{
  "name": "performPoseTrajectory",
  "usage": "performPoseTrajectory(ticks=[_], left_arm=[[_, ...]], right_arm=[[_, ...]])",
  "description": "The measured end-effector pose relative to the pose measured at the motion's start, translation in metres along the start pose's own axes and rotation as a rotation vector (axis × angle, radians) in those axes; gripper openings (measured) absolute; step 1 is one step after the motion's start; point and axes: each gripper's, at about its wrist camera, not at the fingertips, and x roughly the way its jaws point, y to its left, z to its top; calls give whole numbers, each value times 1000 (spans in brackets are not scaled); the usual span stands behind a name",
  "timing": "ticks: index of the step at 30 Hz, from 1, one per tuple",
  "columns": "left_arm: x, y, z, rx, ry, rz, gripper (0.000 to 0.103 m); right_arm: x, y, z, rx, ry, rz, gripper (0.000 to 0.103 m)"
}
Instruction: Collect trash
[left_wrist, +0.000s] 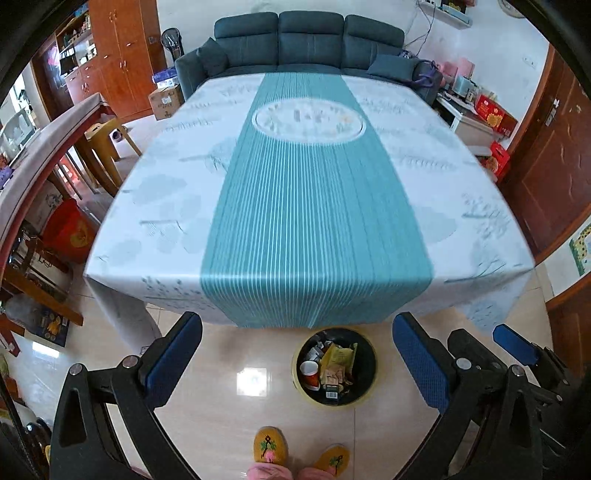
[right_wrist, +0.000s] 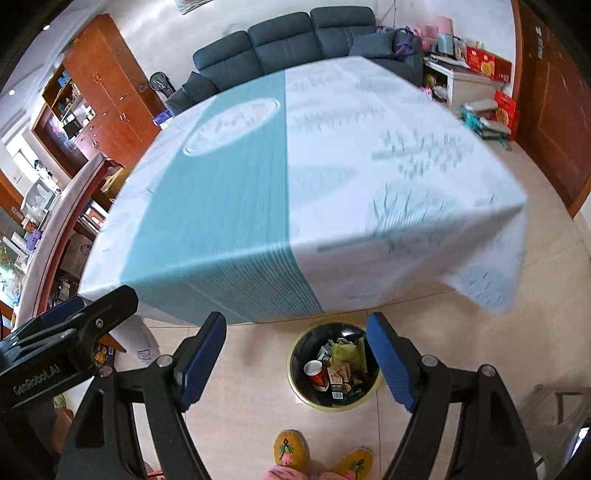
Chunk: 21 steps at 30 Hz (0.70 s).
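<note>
A round black trash bin (left_wrist: 334, 367) with a yellow rim stands on the tiled floor just in front of the table. It holds a red paper cup (left_wrist: 309, 371), a yellow-green wrapper (left_wrist: 338, 356) and small cartons. My left gripper (left_wrist: 295, 354) hangs high above the floor, open, with nothing between its blue pads. The right gripper (right_wrist: 297, 356) is also open and empty, and the bin (right_wrist: 334, 369) shows between its fingers far below. The right gripper's fingers (left_wrist: 515, 345) appear at the right edge of the left wrist view.
A table with a white and teal striped cloth (left_wrist: 314, 206) fills the middle of both views. Behind it stands a dark sofa (left_wrist: 310, 40). Wooden cabinets (left_wrist: 110, 55) are at the left, red boxes (left_wrist: 495, 114) at the right. A person's yellow slippers (left_wrist: 269, 448) are below.
</note>
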Motion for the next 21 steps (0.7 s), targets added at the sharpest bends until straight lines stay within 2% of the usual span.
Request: performPoseTrajectory(ticks=[7,11,21], left_arm=[[-69,0,26,31,-79,15,102],[-94,2,37,35,-121,25,102],[-103,4,46,25,-134,34,102]], right_arm=[[-62,22,28,-49,-28,-17,79],[-87,32,40,-64,-58,-20,79],[-108,45,61,-91,-108,-17,79]])
